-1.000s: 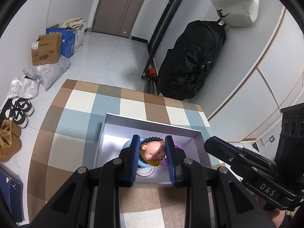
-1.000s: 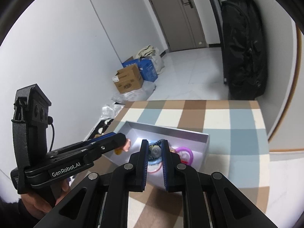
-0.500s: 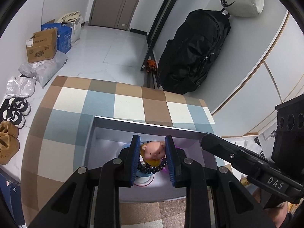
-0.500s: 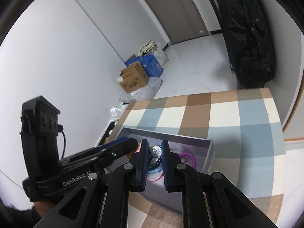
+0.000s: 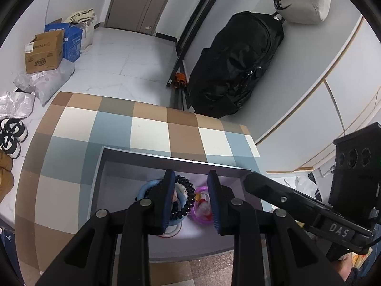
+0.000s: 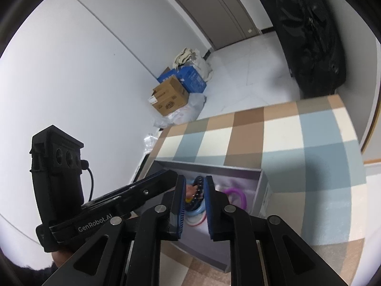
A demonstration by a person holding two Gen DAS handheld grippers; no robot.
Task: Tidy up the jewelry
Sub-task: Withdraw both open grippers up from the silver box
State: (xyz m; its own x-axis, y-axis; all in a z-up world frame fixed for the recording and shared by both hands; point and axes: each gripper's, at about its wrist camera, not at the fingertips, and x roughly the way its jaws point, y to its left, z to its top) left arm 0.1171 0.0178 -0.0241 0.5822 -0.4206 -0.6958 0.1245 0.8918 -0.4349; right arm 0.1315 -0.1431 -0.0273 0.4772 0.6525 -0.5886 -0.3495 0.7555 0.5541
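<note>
black beads (image 5: 189, 191) in grey box (image 5: 166, 158), left tongs (image 5: 190, 176) and right tongs (image 6: 195, 181) opening, empty.

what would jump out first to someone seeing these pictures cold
Two black grippers with blue pads meet over an open grey box on a checked blue, tan and cream cloth: the left gripper and the right gripper, whose jaws are opening. Inside the box lie a black bead bracelet looped over a light blue ring, with a purple ring beside them. Behind the table, a big black bag leans against the wall.
</note>
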